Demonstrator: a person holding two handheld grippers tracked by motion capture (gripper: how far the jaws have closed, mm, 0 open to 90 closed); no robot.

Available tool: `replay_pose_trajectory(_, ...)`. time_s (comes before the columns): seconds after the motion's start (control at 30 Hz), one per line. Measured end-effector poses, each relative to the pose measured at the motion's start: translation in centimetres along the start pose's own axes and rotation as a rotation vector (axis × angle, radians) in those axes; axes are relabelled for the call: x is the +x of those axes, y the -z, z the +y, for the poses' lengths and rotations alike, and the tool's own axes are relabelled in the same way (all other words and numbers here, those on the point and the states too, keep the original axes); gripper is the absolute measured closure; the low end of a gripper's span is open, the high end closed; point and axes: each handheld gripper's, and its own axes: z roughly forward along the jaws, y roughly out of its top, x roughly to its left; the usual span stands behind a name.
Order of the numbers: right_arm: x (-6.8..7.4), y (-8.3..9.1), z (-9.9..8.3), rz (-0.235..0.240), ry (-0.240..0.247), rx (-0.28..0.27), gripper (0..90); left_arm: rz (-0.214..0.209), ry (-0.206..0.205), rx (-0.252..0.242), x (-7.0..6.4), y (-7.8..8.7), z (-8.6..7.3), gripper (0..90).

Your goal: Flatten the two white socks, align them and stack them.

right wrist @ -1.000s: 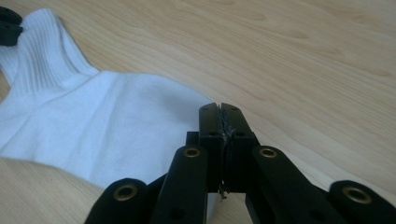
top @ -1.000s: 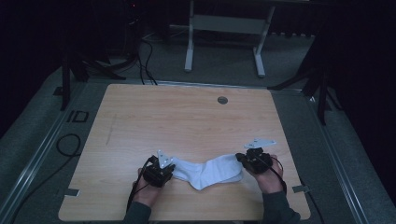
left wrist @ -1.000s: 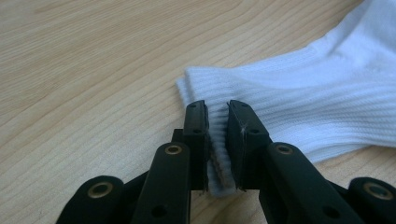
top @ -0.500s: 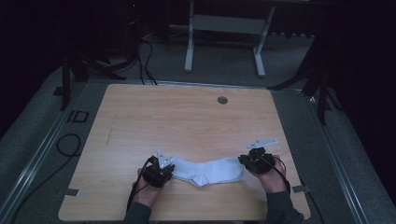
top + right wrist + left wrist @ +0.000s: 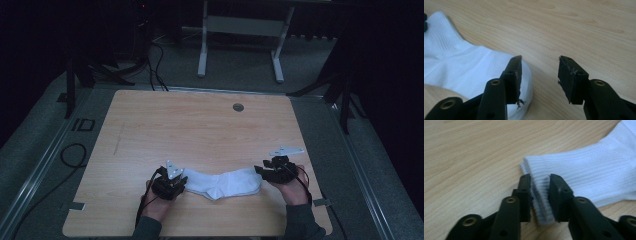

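Your left gripper (image 5: pixel 540 195) has its jaws drawn narrow and clamped on the ribbed cuff of the sock (image 5: pixel 584 177), the folded layers of cloth pinched between the two black pads. Your right gripper (image 5: pixel 540 80) has its jaws spread wide with nothing between them; its left jaw sits over the rounded toe end of the sock (image 5: pixel 466 72), the other over bare wood.

The sock (image 5: pixel 224 183) is white, ribbed at the cuff and smooth toward the toe, and lies flat and stretched across the near edge of the bench (image 5: pixel 200 130), between your two hands.

You have one sock, two grippers (image 5: pixel 170 184) (image 5: pixel 276 170), and farther back one small round grey cap (image 5: pixel 238 107) near the bench's far edge.
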Motion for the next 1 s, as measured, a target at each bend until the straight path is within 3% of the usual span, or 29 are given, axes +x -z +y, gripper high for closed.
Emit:
replay_pose_trajectory(0.4,-0.9,-0.1,-0.2,0.020,-0.030,-0.021,50.9,-0.029,-0.021,-0.061,-0.5,0.6,0.4,58.2)
replay_pose_trajectory(0.83,-2.3,-0.6,-0.9,0.010,-0.081,-0.013,50.4,0.041,0.023,-0.070,1.4,1.1,0.4,56.4)
replay_pose_trajectory(1.0,-2.6,-0.9,-1.0,0.009,-0.090,-0.005,50.3,0.072,0.061,-0.059,2.6,1.0,0.3,56.2)
